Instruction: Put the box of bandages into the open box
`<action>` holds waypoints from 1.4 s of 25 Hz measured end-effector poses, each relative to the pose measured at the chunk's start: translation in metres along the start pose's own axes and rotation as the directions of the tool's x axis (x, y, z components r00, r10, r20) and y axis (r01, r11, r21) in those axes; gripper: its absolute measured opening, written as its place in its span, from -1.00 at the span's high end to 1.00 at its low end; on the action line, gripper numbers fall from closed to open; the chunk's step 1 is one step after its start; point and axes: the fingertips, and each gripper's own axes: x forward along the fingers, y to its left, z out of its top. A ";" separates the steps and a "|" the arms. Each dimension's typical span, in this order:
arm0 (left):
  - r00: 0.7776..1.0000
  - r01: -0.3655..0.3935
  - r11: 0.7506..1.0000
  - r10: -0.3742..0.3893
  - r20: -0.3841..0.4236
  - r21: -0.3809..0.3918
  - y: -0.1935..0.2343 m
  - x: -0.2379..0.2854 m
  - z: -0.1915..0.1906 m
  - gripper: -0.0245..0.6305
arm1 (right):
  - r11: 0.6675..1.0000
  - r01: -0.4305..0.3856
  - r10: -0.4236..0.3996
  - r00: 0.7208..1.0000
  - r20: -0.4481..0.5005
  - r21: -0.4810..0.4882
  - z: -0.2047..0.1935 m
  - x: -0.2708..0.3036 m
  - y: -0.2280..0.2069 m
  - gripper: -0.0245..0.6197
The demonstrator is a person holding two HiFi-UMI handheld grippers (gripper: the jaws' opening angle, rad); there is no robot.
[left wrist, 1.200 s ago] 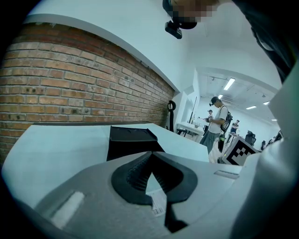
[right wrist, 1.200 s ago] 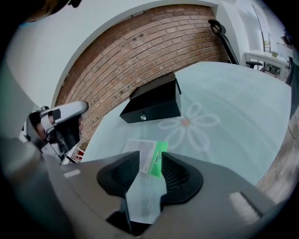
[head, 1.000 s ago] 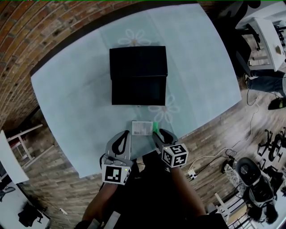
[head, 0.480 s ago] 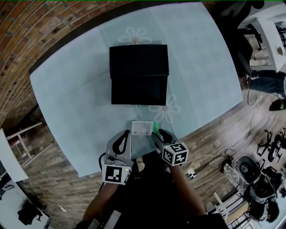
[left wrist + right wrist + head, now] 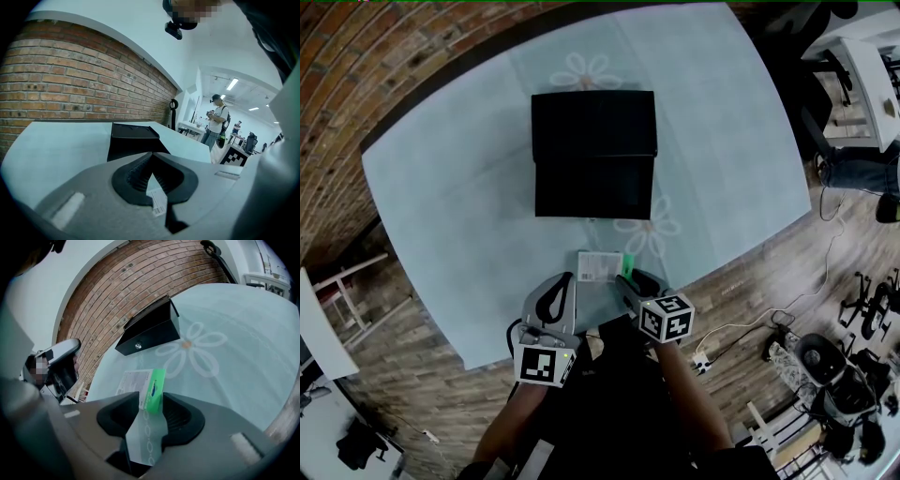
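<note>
My left gripper (image 5: 565, 281) sits at the table's (image 5: 441, 216) near edge, jaws closed tip to tip on nothing. Beside it, my right gripper (image 5: 628, 277) has its jaws wide, just closing slightly. Between them is the green end of the box of bandages (image 5: 598, 266), which lies flat by that edge. Bare cloth runs beyond to the open box (image 5: 594, 178) mid-table, lid toward the far edge.

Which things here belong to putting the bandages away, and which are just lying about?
For the job:
box of bandages
open black box

Just lying about:
white power strip
office chair
</note>
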 end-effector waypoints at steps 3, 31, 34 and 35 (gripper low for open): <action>1.000 0.002 1.000 -0.002 -0.002 -0.006 0.000 -0.001 -0.001 0.93 | 1.000 -0.003 0.003 1.000 -0.005 0.001 -0.001 0.001 0.001 0.47; 1.000 -0.002 1.000 0.002 0.026 -0.001 0.000 -0.012 0.008 0.93 | 0.999 -0.023 0.026 0.997 0.067 -0.048 0.016 -0.021 0.022 0.76; 0.999 -0.004 1.000 0.004 0.033 -0.002 -0.002 -0.015 0.008 0.93 | 0.998 -0.030 0.035 0.997 0.073 -0.058 0.016 -0.025 0.026 0.78; 0.999 -0.005 1.000 0.005 0.036 0.000 -0.002 -0.015 0.009 0.93 | 0.998 -0.035 0.039 0.996 0.076 -0.059 0.016 -0.026 0.027 0.79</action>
